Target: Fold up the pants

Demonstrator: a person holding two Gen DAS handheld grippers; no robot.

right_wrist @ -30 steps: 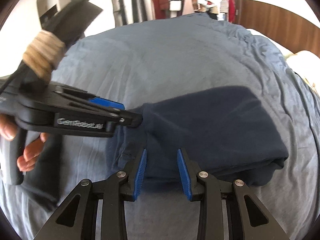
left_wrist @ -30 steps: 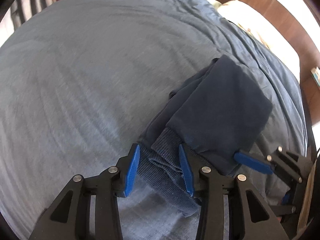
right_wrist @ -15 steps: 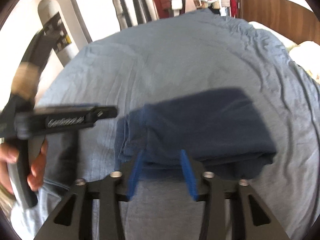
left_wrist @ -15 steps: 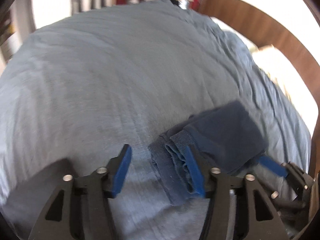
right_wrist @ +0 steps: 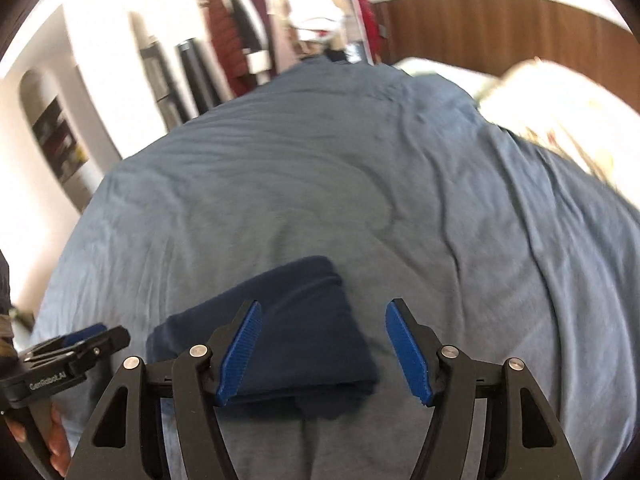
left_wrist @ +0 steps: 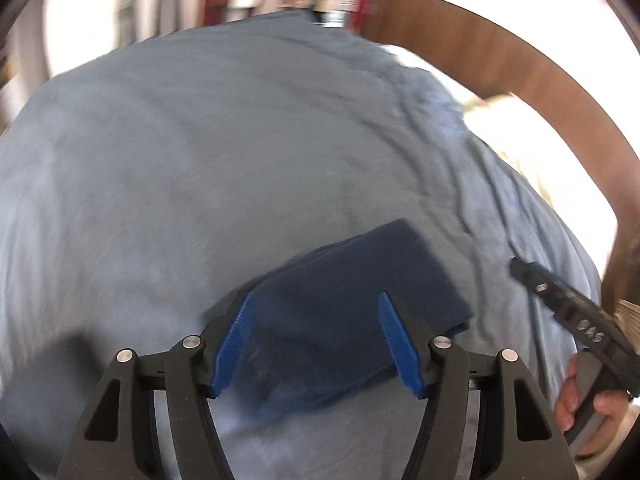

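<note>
The dark navy pants [left_wrist: 340,304] lie folded into a compact rectangle on the grey-blue bedspread [left_wrist: 200,160]. My left gripper [left_wrist: 316,344] is open and empty, raised above the near edge of the pants. My right gripper [right_wrist: 324,352] is open and empty too, above and just right of the folded pants [right_wrist: 288,320]. The right gripper also shows in the left wrist view [left_wrist: 568,308] at the right, held by a hand. The left gripper shows in the right wrist view [right_wrist: 64,356] at the lower left.
The bedspread [right_wrist: 320,184] covers a wide bed. A wooden headboard [left_wrist: 500,80] curves along the right, with a light pillow [right_wrist: 560,112] below it. Hanging clothes and a white wall [right_wrist: 100,60] stand beyond the far end of the bed.
Both grippers have opened wider and pulled back and up from the pants. The left gripper no longer straddles the ribbed cuff. The pants stay folded on the bed.
</note>
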